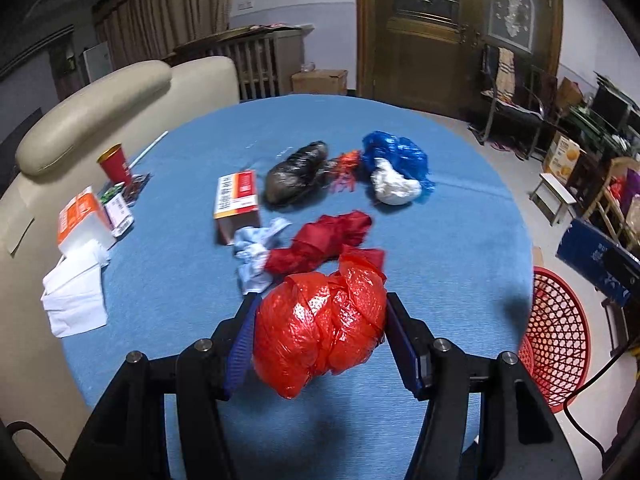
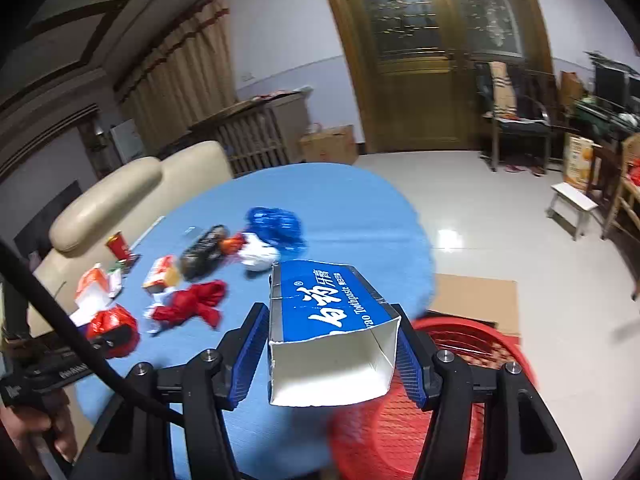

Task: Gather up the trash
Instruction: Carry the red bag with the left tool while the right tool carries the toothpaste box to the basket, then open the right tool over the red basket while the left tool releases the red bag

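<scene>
Two tools are loaded. Your left tool [image 1: 320, 320] is clamped on a crumpled red plastic bag [image 1: 320, 328], pads pressed against both its sides, held above the blue bench [image 1: 460, 240]. Your right tool [image 2: 332, 344] grips a blue toothpaste box [image 2: 332, 312], open end toward the camera, jaws partway closed on its side walls; it hangs at the bench edge with the red mesh basket [image 2: 460, 344] on the floor just below and to the right. On the bench lie a dark red cloth [image 1: 320, 242], a black bag [image 1: 298, 178], a blue bag [image 1: 394, 156] and an orange carton [image 1: 236, 200].
</scene>
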A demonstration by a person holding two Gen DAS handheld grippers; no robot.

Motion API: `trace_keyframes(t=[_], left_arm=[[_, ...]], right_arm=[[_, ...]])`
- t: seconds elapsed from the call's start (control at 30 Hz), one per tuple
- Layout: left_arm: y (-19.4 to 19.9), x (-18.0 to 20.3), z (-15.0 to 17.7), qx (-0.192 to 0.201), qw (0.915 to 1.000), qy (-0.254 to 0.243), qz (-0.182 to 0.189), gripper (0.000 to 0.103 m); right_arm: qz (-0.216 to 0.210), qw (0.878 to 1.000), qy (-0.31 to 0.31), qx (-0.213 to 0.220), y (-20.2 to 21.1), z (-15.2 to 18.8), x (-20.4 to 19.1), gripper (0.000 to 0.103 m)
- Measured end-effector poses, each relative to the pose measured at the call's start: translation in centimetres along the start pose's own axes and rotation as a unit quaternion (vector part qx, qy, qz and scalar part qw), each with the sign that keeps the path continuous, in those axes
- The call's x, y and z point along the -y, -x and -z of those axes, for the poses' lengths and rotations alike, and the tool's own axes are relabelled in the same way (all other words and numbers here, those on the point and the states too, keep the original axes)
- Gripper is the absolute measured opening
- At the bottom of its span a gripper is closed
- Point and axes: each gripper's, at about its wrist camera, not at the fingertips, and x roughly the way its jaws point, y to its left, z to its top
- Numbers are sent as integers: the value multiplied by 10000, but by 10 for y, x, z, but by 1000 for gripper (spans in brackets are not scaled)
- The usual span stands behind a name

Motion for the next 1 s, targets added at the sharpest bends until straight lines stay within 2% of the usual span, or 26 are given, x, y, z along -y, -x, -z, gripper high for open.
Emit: trace_keyframes(t=[0.2,0.37,0.47,0.53,0.6,0.8,1.0], left_arm=[[-1,36,-4,40,9991,-299,284,63],[3,74,-8,149,9956,-613,688,63],[5,102,-10,209,9917,-856,936,63],[6,117,-11,218,9890,-1008,1066,63],[6,132,-10,212,9860,-1130,1203,63],[-4,176,-7,66,9772,-1495,1508,63],[-12,221,1,-100,9648,-1921,1791,63]], right_arm=[[491,9980,-394,-77,11,20,51,63],[823,9950,-517,-239,13,37,79,63],[935,9926,-544,-545,5,46,92,67],[937,9914,-553,-730,-1,53,98,77],[1045,9897,-557,-805,-3,57,101,80],[1228,9869,-911,-506,15,57,126,80],[1391,9815,-1301,-218,37,53,157,80]])
